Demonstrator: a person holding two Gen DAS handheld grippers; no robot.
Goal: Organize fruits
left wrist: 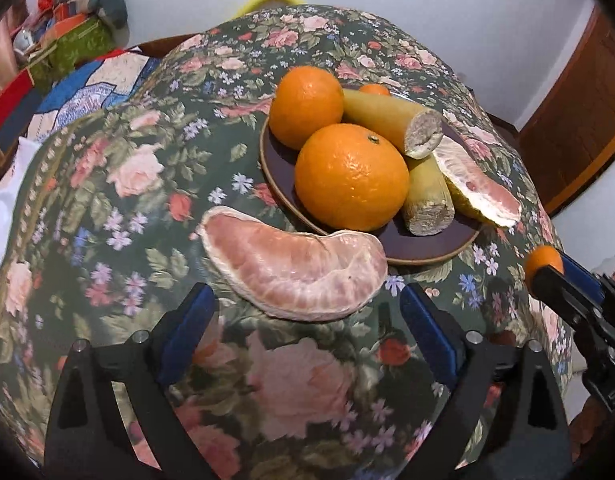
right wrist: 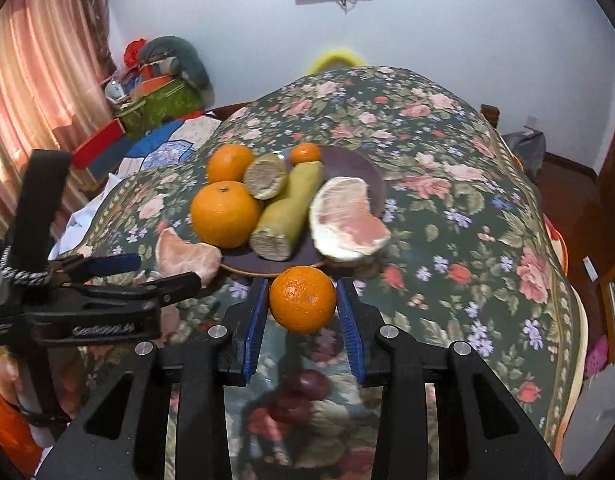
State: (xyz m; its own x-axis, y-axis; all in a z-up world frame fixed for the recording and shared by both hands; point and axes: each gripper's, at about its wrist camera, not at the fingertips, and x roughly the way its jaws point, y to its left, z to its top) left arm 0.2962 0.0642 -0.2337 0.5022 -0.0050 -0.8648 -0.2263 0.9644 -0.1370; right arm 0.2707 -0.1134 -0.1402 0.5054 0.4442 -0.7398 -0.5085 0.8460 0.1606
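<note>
Right gripper (right wrist: 303, 304) closed on 1 small orange (right wrist: 302, 299), lifted just short of the plate (right wrist: 359, 160). Left gripper (left wrist: 307, 332) wide open, empty, its tips flanking a pomelo segment (left wrist: 293, 266) lying on the tablecloth (left wrist: 107, 184). Step: plating the orange. Next, I judge: find a bare spot among 3 oranges.

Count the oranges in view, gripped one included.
4. Two large oranges on the plate: near one and one behind it. A small one at the plate's far side. One held in the right gripper. More could hide behind the fruit.
</note>
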